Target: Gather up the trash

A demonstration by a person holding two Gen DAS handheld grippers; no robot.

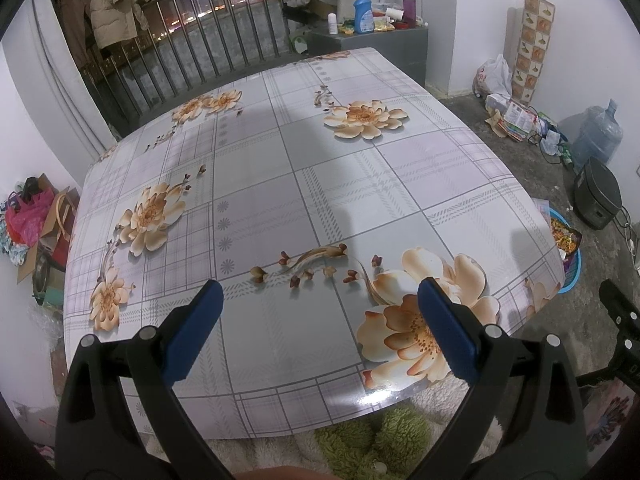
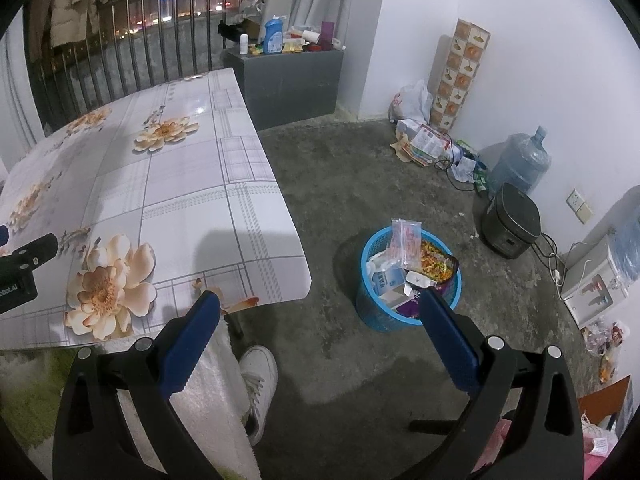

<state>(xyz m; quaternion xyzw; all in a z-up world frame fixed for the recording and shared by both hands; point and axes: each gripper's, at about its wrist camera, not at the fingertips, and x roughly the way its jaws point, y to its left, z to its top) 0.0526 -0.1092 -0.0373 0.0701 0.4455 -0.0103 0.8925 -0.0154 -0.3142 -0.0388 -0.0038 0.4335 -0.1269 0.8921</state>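
Looking pretty done: both left tongs [image 1: 320, 298] and right tongs [image 2: 320, 308] hang wide apart, holding nothing, since the wrappers [image 2: 408, 256] sit piled in the blue basket [image 2: 370, 304] on the floor beside the bare worktop [image 1: 280, 184].

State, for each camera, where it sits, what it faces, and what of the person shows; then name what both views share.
Left wrist: rides the open left gripper, facing across the floral table; the right gripper's tip shows.
Right wrist: rides the open right gripper, facing the floor and the blue basket of trash; a white shoe shows.
Shared: table, basket, grey cabinet, water jug.
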